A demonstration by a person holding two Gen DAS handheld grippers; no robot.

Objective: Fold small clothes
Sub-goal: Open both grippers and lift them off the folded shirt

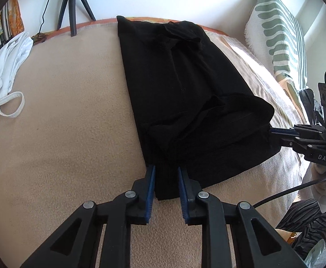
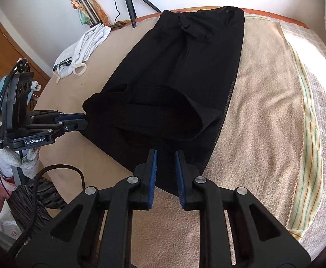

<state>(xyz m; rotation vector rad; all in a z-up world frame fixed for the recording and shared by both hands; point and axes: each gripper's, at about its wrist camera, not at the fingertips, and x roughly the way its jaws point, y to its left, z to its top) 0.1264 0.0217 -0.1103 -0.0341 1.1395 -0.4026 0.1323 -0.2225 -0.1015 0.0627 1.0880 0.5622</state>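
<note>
Now both claws pinch the black garment [image 1: 185, 84]: left gripper [image 1: 166, 172] and right gripper [image 2: 165, 156] at its near corners

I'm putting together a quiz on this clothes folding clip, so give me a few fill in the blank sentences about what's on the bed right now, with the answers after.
1. The garment lying lengthwise on the beige blanket is ____ in colour.
2. The left gripper has the garment's near ____ between its blue pads.
3. The crumpled garment near the far corner of the bed is ____.
4. The right gripper meets the same near edge, so ____ grippers are at the dark garment.

Missing words: black; edge; white; both
</note>
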